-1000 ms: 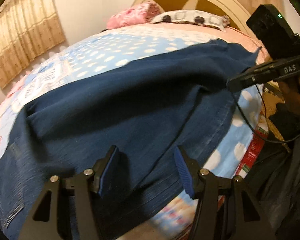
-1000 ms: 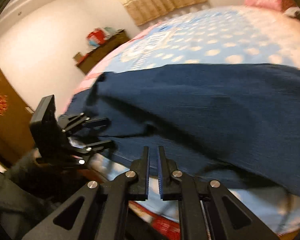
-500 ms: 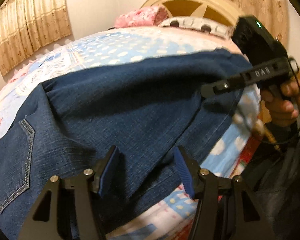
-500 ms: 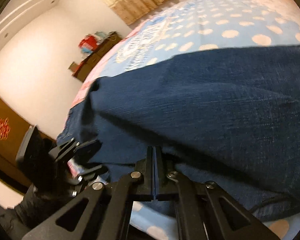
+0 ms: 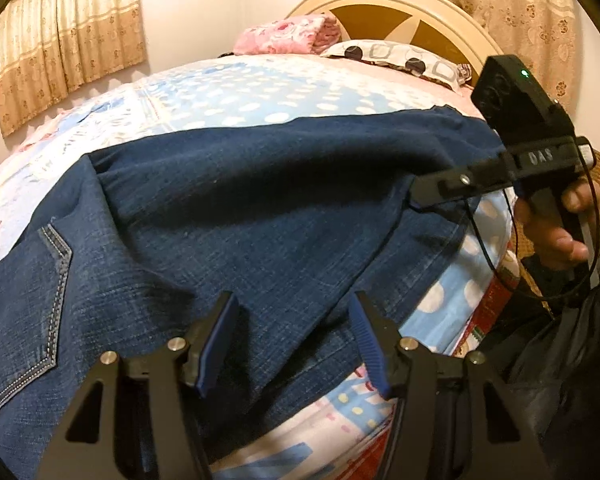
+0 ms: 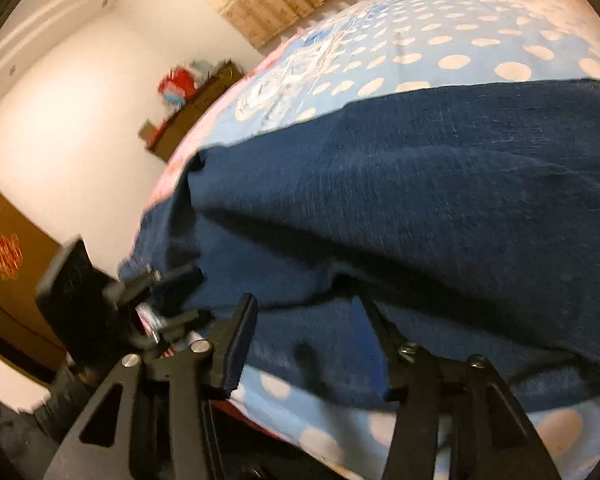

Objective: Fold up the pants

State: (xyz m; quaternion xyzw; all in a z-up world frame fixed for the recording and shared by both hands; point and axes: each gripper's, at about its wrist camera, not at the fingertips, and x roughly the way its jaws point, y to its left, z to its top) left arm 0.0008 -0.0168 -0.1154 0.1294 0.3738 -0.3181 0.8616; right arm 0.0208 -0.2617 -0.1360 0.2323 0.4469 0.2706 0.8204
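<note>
Warm indoor light, strong fisheye bend, black corners in both views.

The left wrist view is sharp: denim weave on the jeans (image 5: pixel 260 216) reads clearly, with soft shadows in their folds. The right wrist view is smeared by motion blur, worst on the dresser (image 6: pixel 192 108) and left tool (image 6: pixel 180 296); the white wall (image 6: pixel 60 132) glares.
</note>
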